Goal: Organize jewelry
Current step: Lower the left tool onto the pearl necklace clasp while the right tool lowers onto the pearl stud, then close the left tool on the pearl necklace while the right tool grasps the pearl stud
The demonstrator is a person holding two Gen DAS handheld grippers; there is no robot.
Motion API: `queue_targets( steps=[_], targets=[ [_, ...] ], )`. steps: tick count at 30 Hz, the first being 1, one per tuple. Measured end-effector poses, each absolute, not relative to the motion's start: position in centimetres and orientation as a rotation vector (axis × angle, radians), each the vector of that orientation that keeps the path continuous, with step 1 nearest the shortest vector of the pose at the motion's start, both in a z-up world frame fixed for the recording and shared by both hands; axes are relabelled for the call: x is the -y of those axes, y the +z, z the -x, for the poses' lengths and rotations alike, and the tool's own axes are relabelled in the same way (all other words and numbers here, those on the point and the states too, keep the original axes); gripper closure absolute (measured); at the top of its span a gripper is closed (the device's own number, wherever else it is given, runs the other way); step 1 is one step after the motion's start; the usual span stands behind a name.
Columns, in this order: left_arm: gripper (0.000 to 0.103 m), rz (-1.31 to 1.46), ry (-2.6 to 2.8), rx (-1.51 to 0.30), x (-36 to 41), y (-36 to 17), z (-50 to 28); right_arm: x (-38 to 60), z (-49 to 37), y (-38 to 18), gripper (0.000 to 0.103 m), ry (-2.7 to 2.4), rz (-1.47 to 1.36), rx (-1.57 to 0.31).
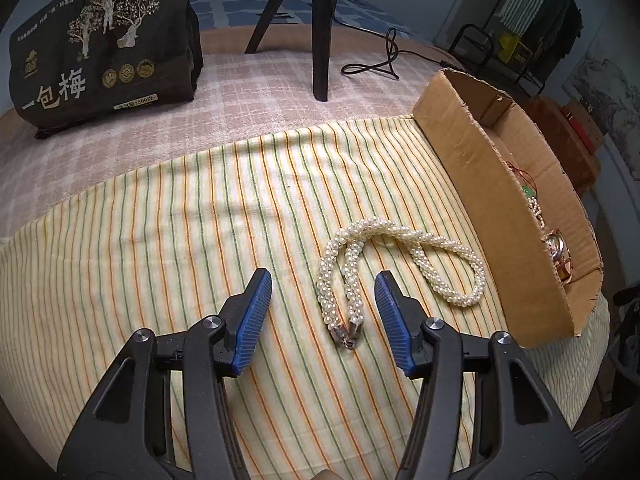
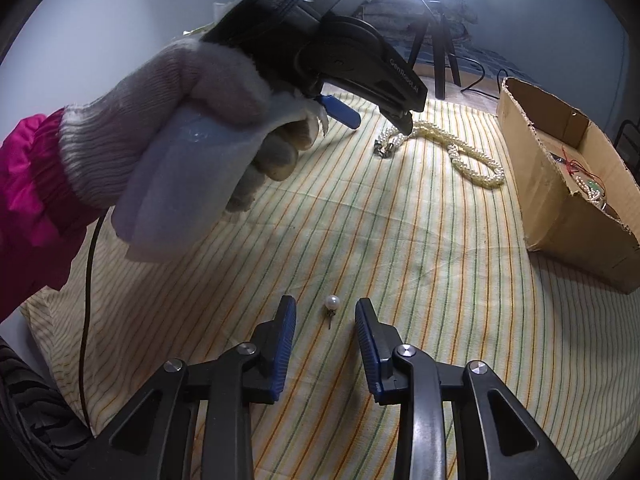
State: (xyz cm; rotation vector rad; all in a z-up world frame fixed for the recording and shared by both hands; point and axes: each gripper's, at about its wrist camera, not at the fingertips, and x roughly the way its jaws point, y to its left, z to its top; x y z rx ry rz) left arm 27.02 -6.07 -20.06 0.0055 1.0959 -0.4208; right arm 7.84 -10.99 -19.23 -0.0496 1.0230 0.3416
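A thick twisted pearl necklace (image 1: 404,268) lies on the striped cloth (image 1: 180,220); its metal clasp end (image 1: 347,334) sits between the fingers of my left gripper (image 1: 323,278), which is open and empty just above it. The necklace also shows in the right wrist view (image 2: 460,152), with the left gripper (image 2: 382,120) over its clasp end. A single pearl earring (image 2: 332,305) with a short pin lies between the fingers of my right gripper (image 2: 325,305), which is open and empty. A cardboard box (image 1: 472,168) at the right holds several pieces of jewelry (image 1: 558,248).
A dark printed bag (image 1: 104,48) stands at the back left. Black tripod legs (image 1: 320,40) and a looped cable (image 1: 376,64) are at the back. The box also shows in the right wrist view (image 2: 560,216). A gloved hand (image 2: 192,112) holds the left gripper.
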Motion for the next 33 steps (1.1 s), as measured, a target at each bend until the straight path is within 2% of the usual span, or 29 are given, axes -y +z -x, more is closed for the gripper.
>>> queue_targets(
  steps=[11,13,19,24,29,33],
  targets=[
    [0.047,-0.155,-0.405,-1.060,8.9,-21.7,-27.5,10.3,-7.7,-19.8,0.072,0.328,0.082,-1.024],
    [0.050,-0.174,-0.396,-1.045,9.2,-21.9,-27.7,10.3,-7.5,-19.8,0.072,0.327,0.085,-1.019],
    [0.070,-0.170,-0.380,-1.022,9.1,-22.1,-28.3,10.1,-6.9,-19.6,0.075,0.323,0.090,-1.011],
    [0.085,-0.166,-0.379,-1.008,9.0,-22.2,-28.4,10.5,-6.6,-19.4,0.086,0.316,0.070,-1.008],
    [0.088,-0.155,-0.374,-1.007,8.7,-22.1,-28.3,10.6,-6.2,-19.3,0.096,0.306,0.091,-0.999],
    [0.090,-0.128,-0.376,-1.011,8.3,-21.9,-28.2,10.8,-5.8,-19.2,0.097,0.310,0.089,-0.996]
  ],
)
